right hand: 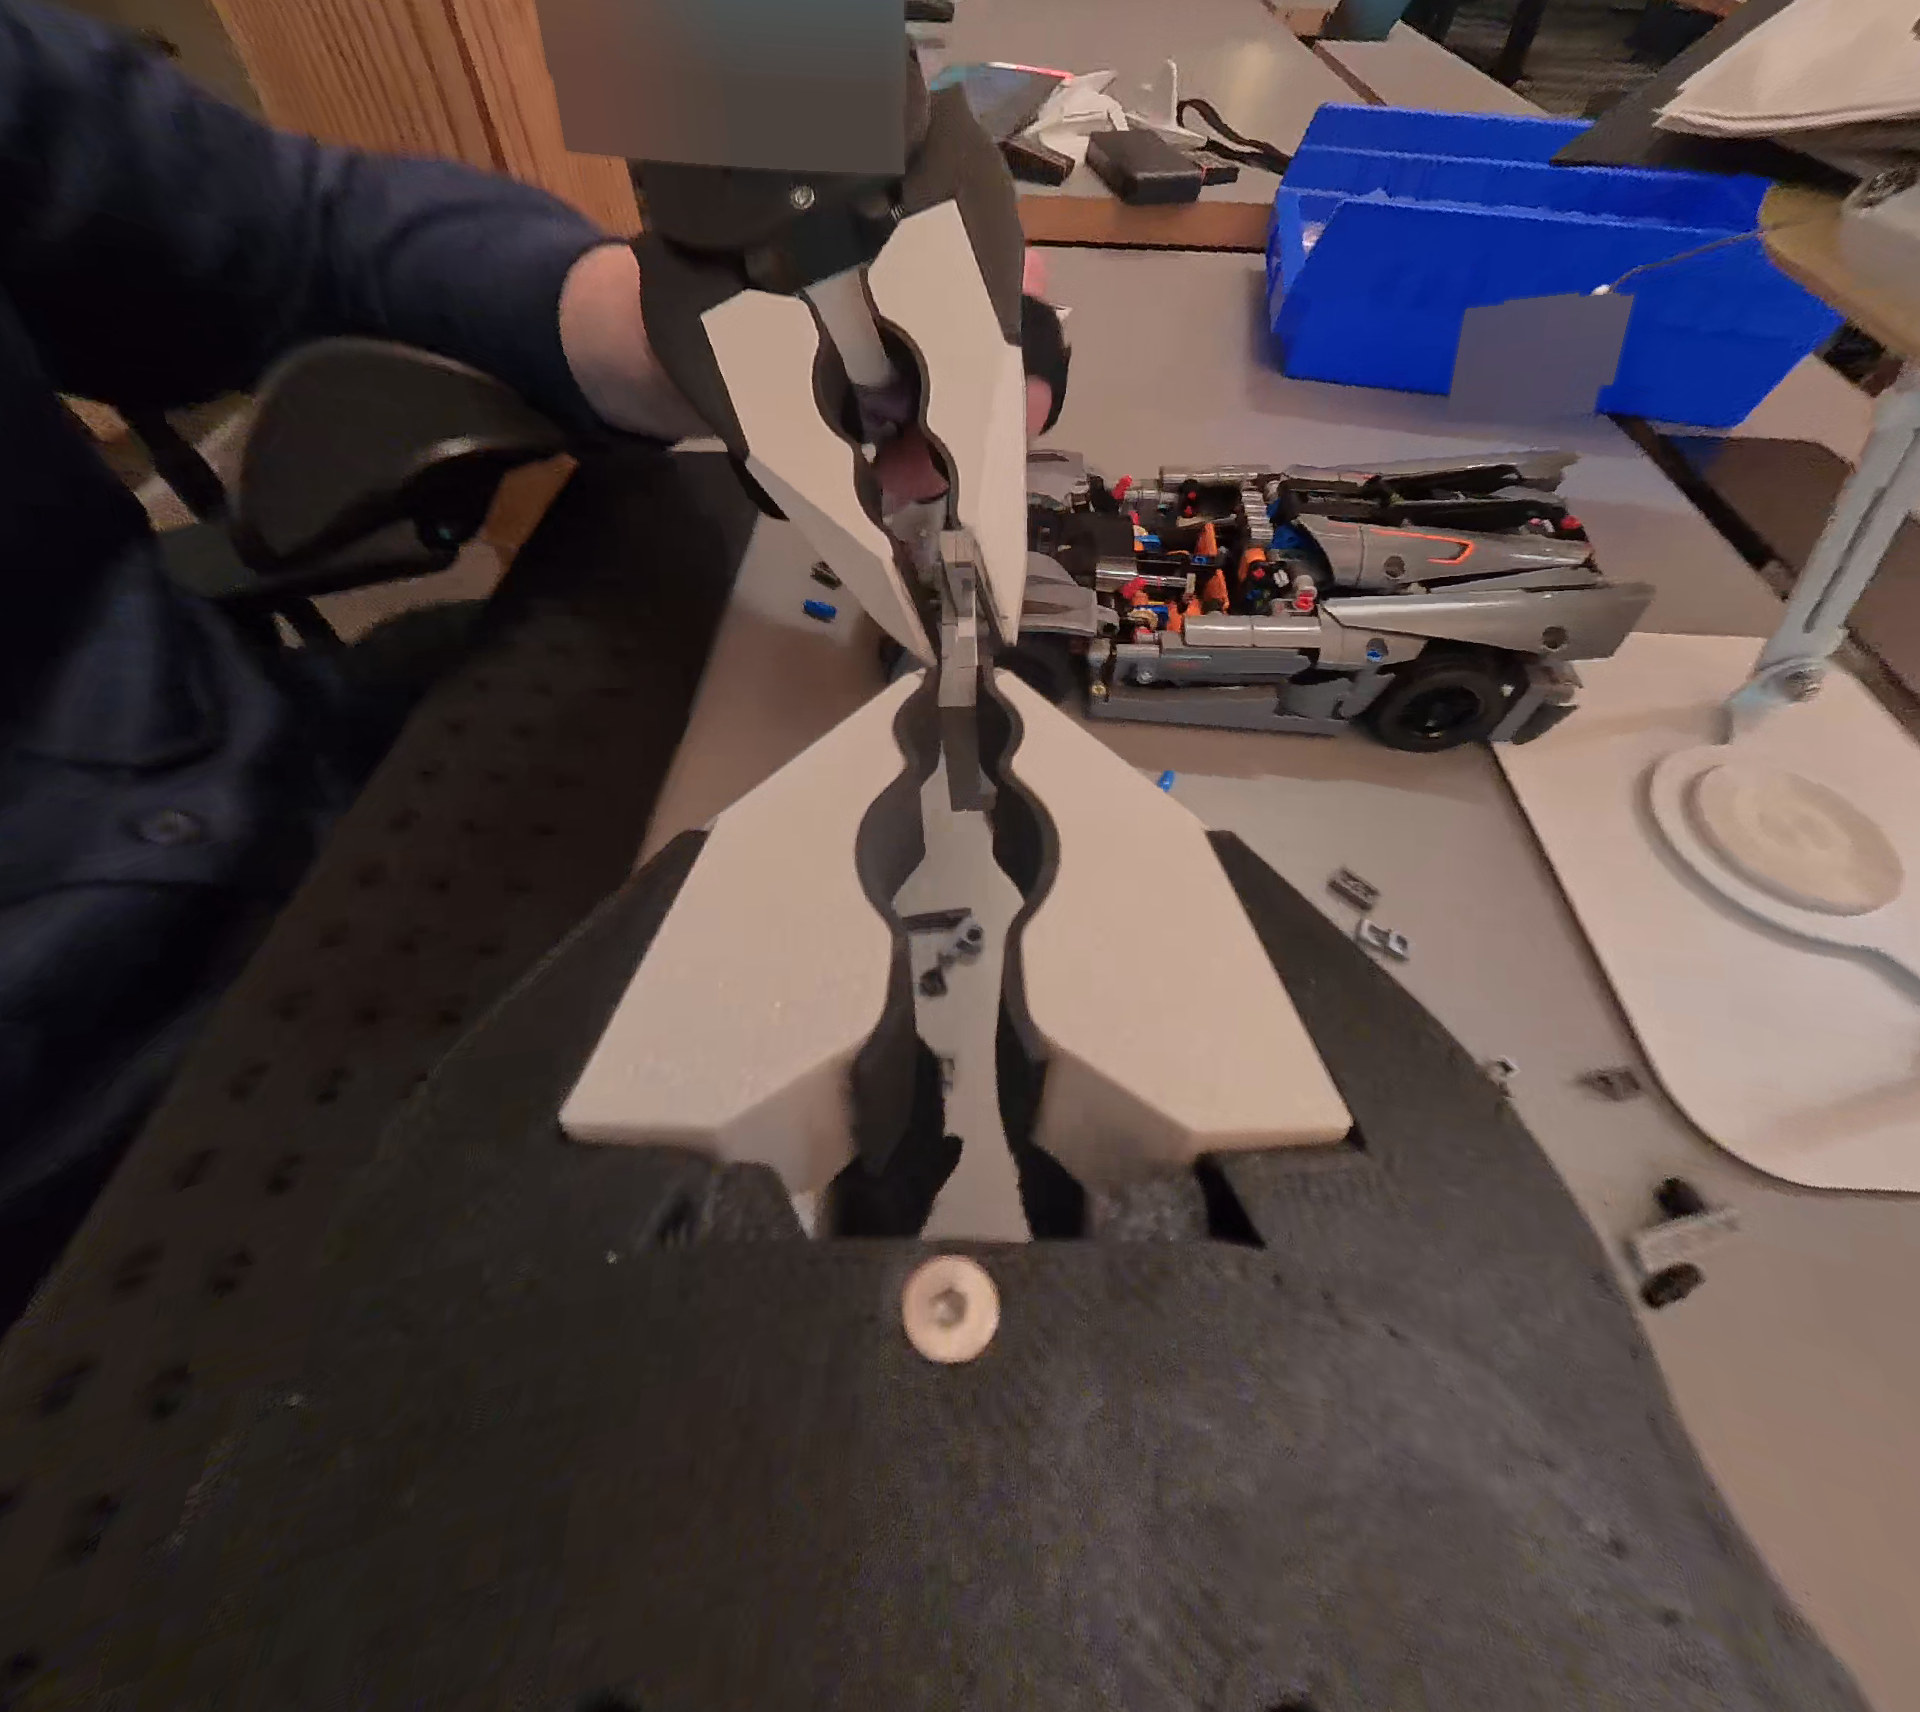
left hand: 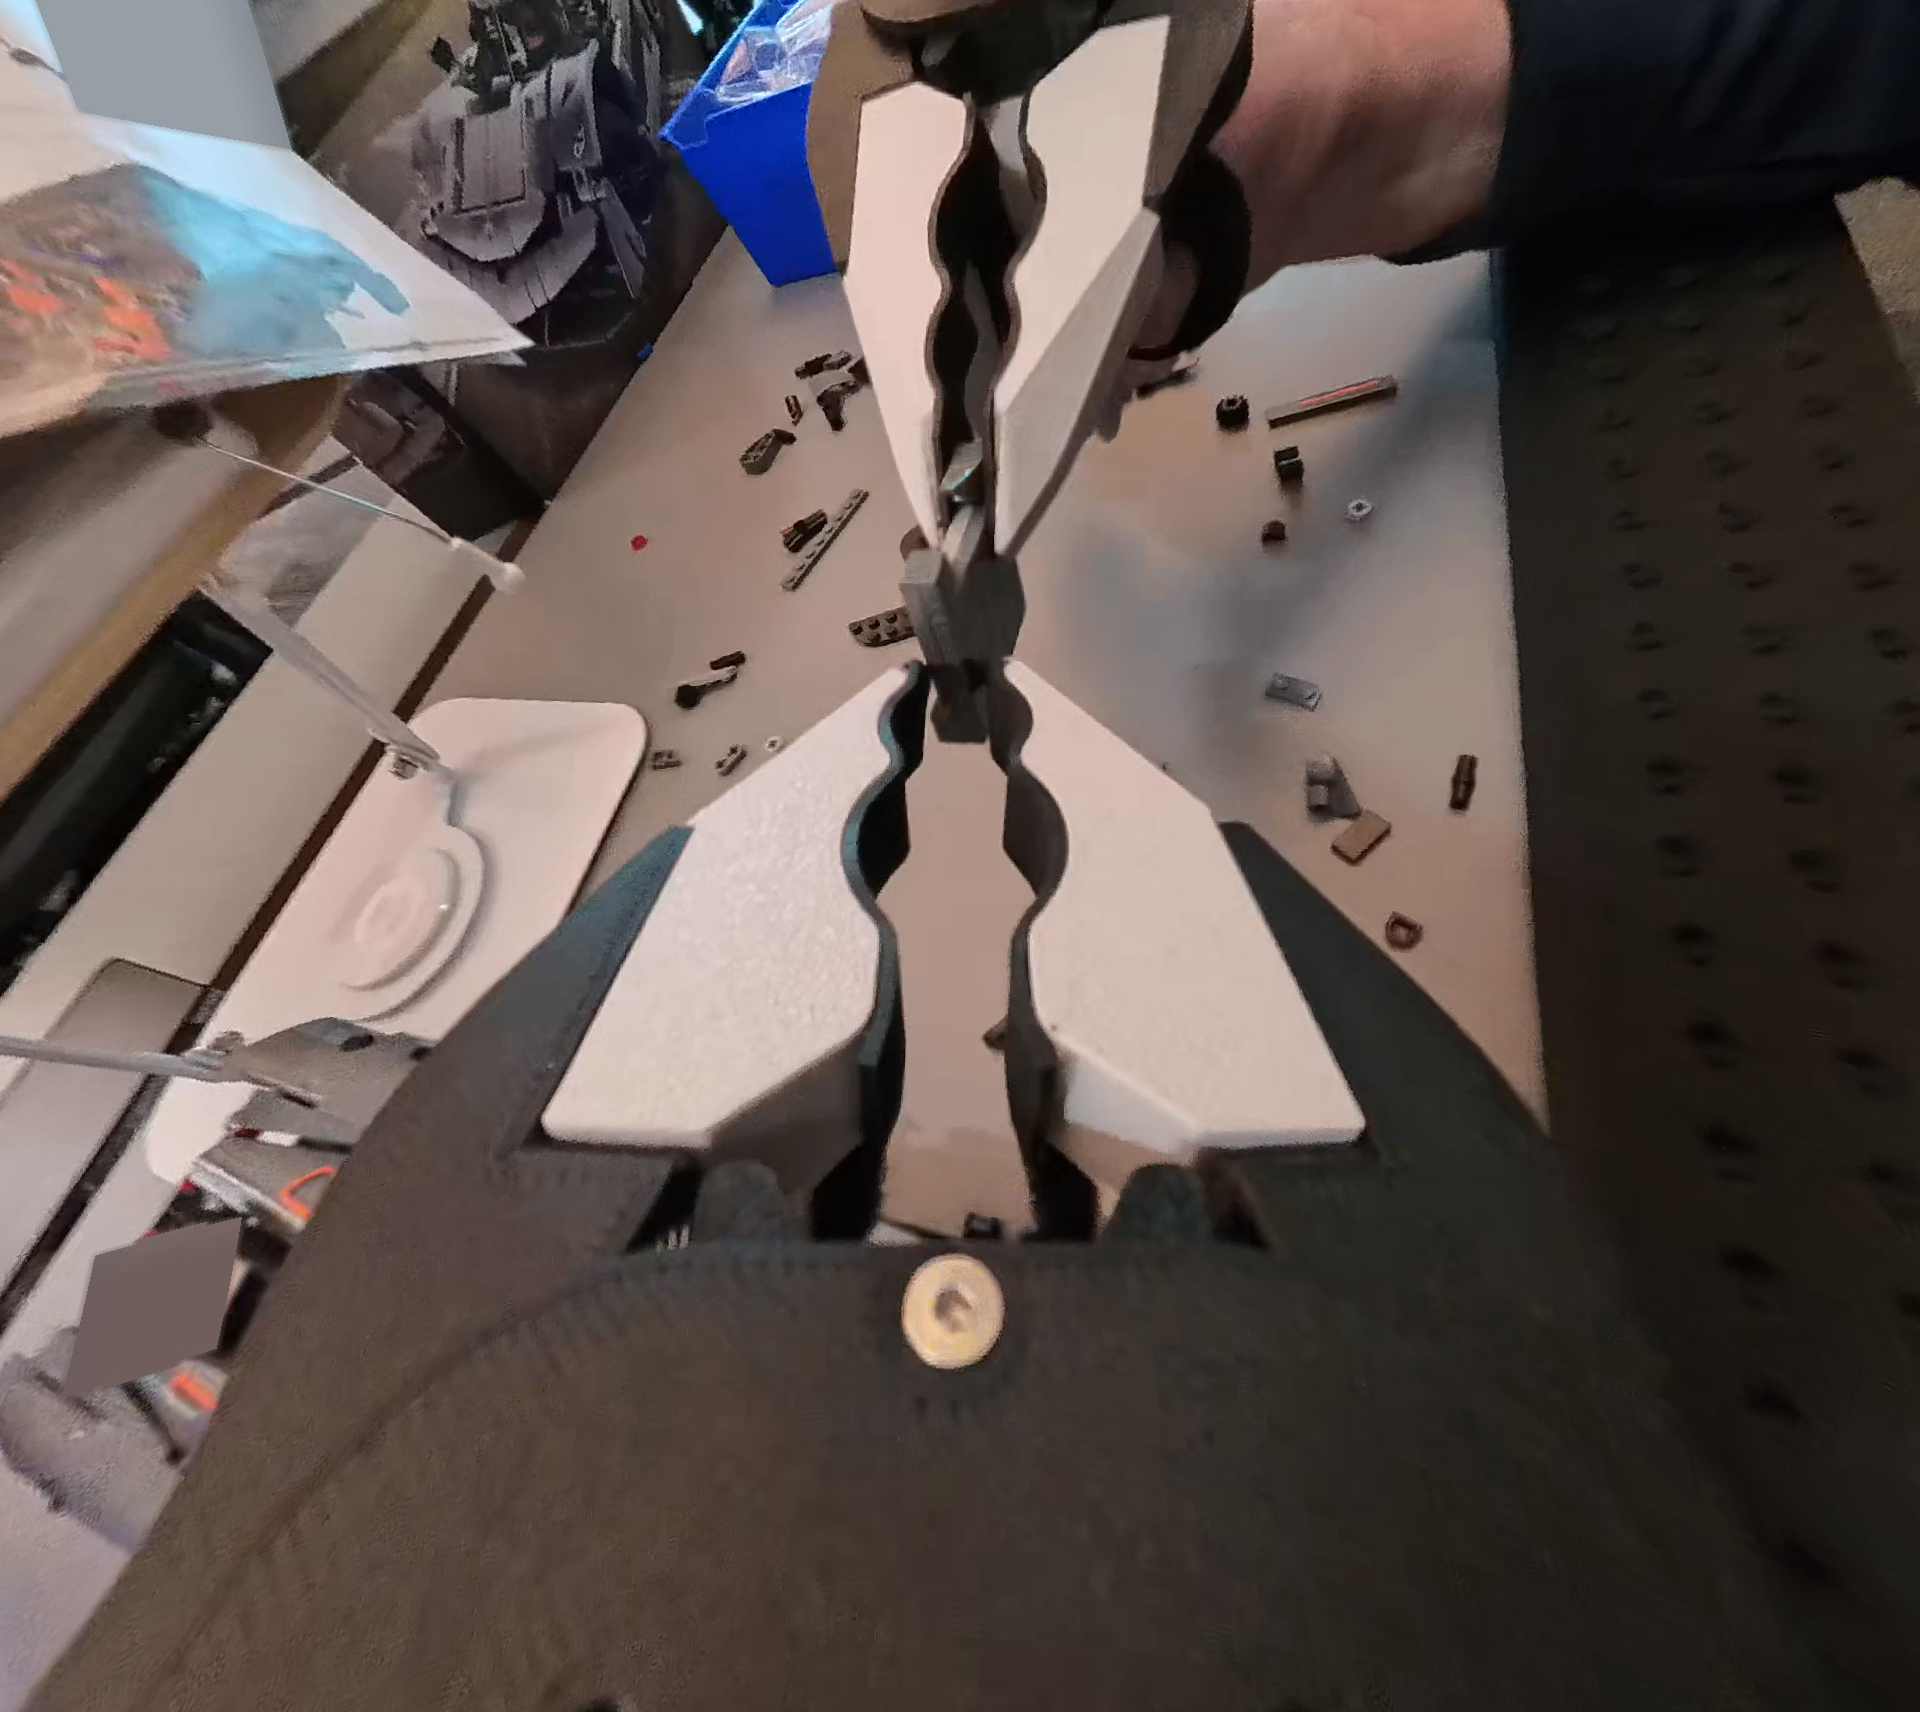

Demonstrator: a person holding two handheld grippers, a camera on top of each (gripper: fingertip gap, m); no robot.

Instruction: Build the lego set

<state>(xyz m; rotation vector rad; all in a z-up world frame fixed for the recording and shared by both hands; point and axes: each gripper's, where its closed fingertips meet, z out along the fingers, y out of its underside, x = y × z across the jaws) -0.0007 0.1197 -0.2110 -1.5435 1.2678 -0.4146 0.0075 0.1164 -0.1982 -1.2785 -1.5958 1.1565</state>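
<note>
Two grippers meet tip to tip above the table

The left gripper (left hand: 956,675) and the right gripper (right hand: 961,686) point at each other, jaws nearly closed on one small grey piece (left hand: 961,613) between them; a dark-sleeved hand (left hand: 1351,114) grips each handle from behind.

Lettering on one box, which we leave unquoted

We find readable print in only one place: large pale block letters across the upper edge of the set's box (left hand: 457,104), standing upright at the back of the surface in the left wrist view, above its picture of a grey armoured figure. The tilted booklet (left hand: 229,280) beside it shows colour pictures only; elsewhere we can read nothing.
</note>
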